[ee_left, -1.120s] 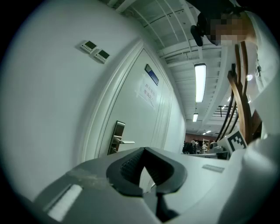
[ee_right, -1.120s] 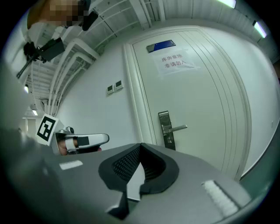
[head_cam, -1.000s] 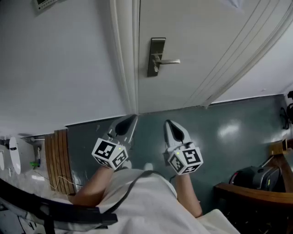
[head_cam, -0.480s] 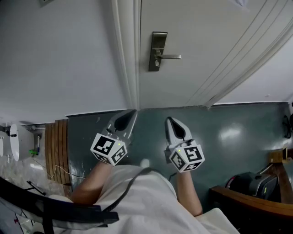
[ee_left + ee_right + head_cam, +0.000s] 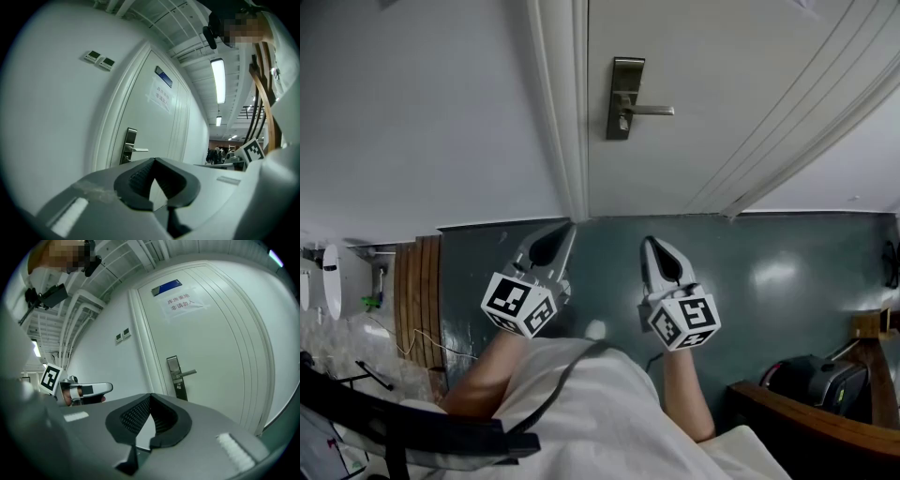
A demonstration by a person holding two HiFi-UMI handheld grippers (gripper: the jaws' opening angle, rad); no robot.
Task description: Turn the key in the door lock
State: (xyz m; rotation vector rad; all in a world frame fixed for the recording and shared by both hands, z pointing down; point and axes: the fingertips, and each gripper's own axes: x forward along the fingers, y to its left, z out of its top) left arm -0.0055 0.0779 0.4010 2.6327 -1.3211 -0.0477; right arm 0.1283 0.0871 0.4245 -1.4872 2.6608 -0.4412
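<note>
A white door carries a steel lock plate [image 5: 624, 97] with a lever handle [image 5: 653, 111] pointing right. Below the lever is a small dark keyhole [image 5: 623, 123]; a key there is too small to make out. My left gripper [image 5: 566, 231] and right gripper [image 5: 650, 246] hang side by side over the floor, well short of the door, both shut with nothing in them. From the left gripper [image 5: 153, 160] the lock plate [image 5: 130, 145] is far ahead. It is also far from the right gripper [image 5: 150, 395], where the plate [image 5: 176, 377] stands right of centre.
The white door frame [image 5: 562, 112] and a plain wall [image 5: 422, 112] lie left of the door. A slatted wooden panel [image 5: 417, 305] stands at the left. At the lower right are a wooden chair arm [image 5: 825, 398] and a dark bag [image 5: 811, 367]. The floor [image 5: 769, 272] is dark teal.
The lock plate has slid a little higher in the head view. Both grippers stay shut; the right one has drifted slightly right, the left one has barely moved.
</note>
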